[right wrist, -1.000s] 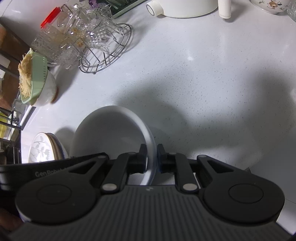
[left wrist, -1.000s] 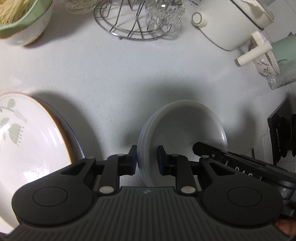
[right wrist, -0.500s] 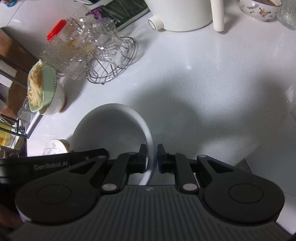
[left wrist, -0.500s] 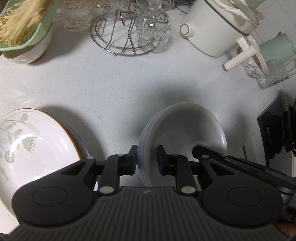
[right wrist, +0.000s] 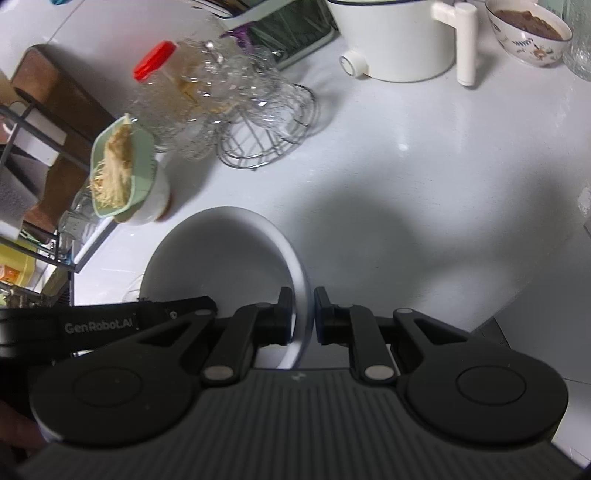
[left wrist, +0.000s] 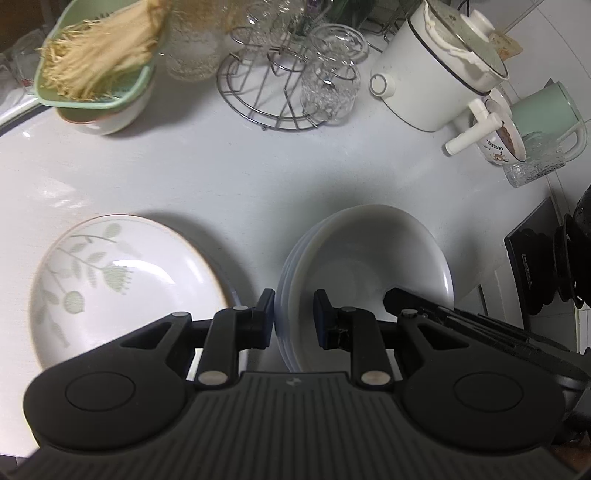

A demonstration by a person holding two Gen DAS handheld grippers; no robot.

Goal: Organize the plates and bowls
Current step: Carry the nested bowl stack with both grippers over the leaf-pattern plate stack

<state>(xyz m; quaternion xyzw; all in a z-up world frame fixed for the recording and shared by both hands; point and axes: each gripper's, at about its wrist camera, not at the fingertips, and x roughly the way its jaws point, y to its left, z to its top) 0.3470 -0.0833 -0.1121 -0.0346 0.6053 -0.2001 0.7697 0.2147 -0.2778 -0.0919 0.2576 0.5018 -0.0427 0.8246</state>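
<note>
White tabletop [left wrist: 207,173] carries everything, pale and speckled, with clutter along its far edge. On its left in the left wrist view lies a large leaf-patterned plate [left wrist: 122,280], face up, stacked on another plate whose edge shows beneath it; the right wrist view does not show its face. Beside it, a stack of white bowls [left wrist: 365,269] is held clear of the tabletop, mouths facing up and slightly tilted, casting a broad shadow below.

From the left wrist view, the left gripper [left wrist: 293,314] is clamped across the stack's near-left rim, one pad outside, one inside, and the layered edges of several bowls show there. From the right wrist view, the right gripper [right wrist: 303,314] is closed on the opposite rim, and only the top bowl's hollow [right wrist: 221,266] shows.

Farther back stand a white pot [left wrist: 432,77], a wire glass rack [left wrist: 280,88], a green strainer of noodles [left wrist: 99,62], and a small patterned bowl [right wrist: 532,29].
</note>
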